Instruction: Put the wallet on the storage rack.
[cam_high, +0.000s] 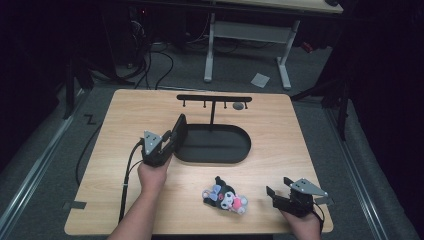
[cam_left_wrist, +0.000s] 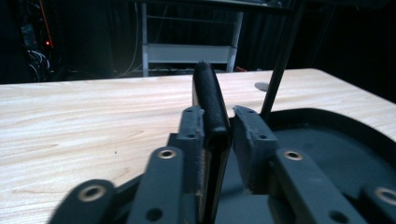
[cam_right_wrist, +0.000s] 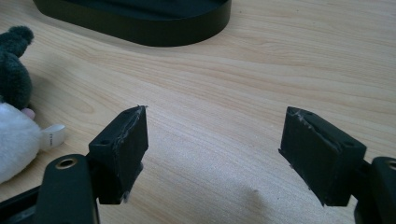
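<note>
— What sits nearest, at the bottom edge?

— Two forearms, cut off by the frame. The right gripper (cam_high: 286, 196) rests at the near right of the surface (cam_high: 125, 112), its fingers (cam_right_wrist: 122, 140) wide apart with nothing between them.

— And the left one?

— The left gripper (cam_high: 169, 141) has its fingers (cam_left_wrist: 192, 130) clamped on the rim (cam_left_wrist: 210, 100) of the black tray (cam_high: 235, 155), at the tray's left end. That end looks lifted; how far is hard to make out.

— Anything in the tray?

— Its floor looks bare, though it is dark. A thin post (cam_high: 212, 112) rises at its far side, carrying a bar (cam_high: 214, 97) with small pegs; a grey thing (cam_high: 238, 106) lies near the bar's right end, too small to tell.

— The toy?

— A plush (cam_high: 225, 196) lies on the surface between the hands, in front of the tray and apart from it. In the right gripper view it is cut off at the left edge.
</note>
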